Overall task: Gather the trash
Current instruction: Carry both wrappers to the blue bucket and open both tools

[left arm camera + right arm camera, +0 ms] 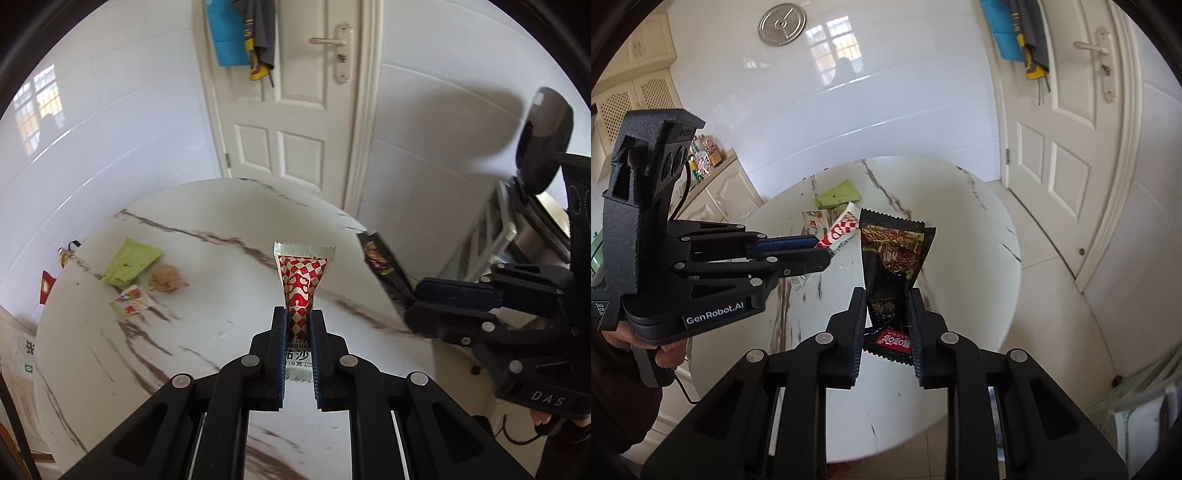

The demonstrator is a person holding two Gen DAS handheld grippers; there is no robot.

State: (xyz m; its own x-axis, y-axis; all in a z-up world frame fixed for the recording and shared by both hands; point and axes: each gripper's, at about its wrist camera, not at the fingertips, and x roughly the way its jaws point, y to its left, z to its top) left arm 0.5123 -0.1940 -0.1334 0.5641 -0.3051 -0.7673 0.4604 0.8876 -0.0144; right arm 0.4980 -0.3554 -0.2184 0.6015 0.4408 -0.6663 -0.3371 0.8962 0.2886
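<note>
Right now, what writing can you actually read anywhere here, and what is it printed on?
"GenRobot.AI": white label on the left hand-held gripper body.
"DAS": raised letters on the right hand-held gripper body.
"9克": bottom of the red-checked sachet the left one pinches.
Black snack wrapper in the right one: red label print too blurred.
Wrappers on the table: unreadable.

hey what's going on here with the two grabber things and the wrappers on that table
A person is clearing trash from a round marble table with a handheld gripper in each hand. The left gripper is shut on a red-and-white checkered sachet, and the right gripper is clamped on a dark snack wrapper; both are held above the tabletop. A green wrapper, a small printed packet and a crumpled brown wad lie on the table.
</note>
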